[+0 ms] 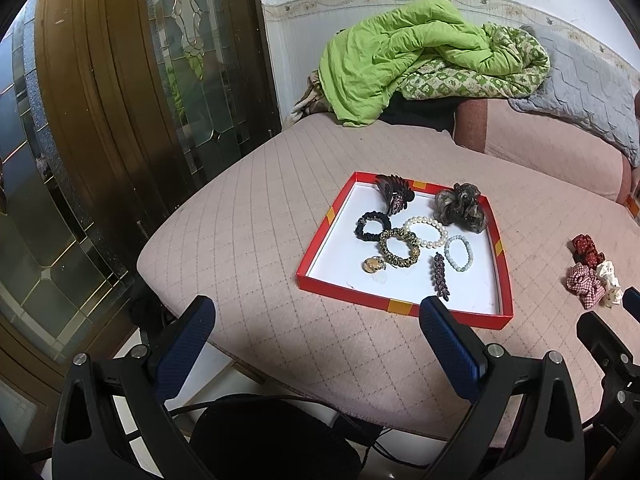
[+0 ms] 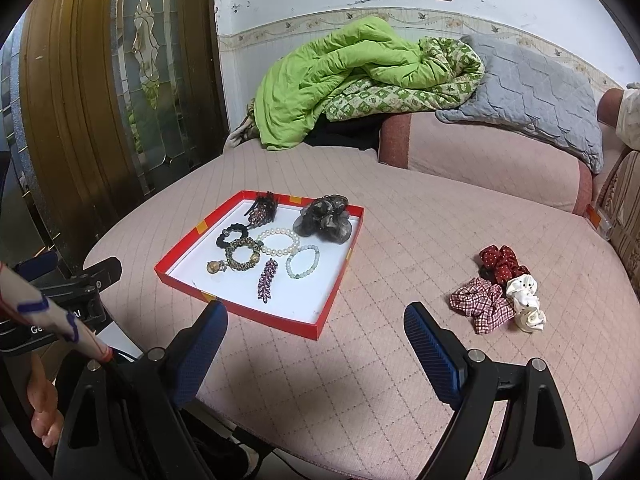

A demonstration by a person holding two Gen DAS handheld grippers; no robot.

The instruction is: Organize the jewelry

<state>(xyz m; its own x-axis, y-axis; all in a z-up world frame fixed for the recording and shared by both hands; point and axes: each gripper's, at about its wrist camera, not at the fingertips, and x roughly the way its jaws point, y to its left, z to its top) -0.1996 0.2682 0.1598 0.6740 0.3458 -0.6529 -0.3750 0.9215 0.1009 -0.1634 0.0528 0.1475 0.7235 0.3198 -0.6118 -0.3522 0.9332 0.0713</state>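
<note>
Scrunchies: we see three scrunchies loose on the cushion, at 3 o'clock of the tray.
Tray: holds bracelets and clips already.
Right gripper: wide apart, empty; we should straddle one scrunchie, pinch its bulk.
Left gripper: agape, empty, at the tray's 6 o'clock.

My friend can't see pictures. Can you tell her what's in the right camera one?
A red tray of bracelets and hair things sits on a pink quilted cushion. Three scrunchies lie outside it to the right. The open right tool hangs empty in front, and a green blanket is piled behind.
</note>
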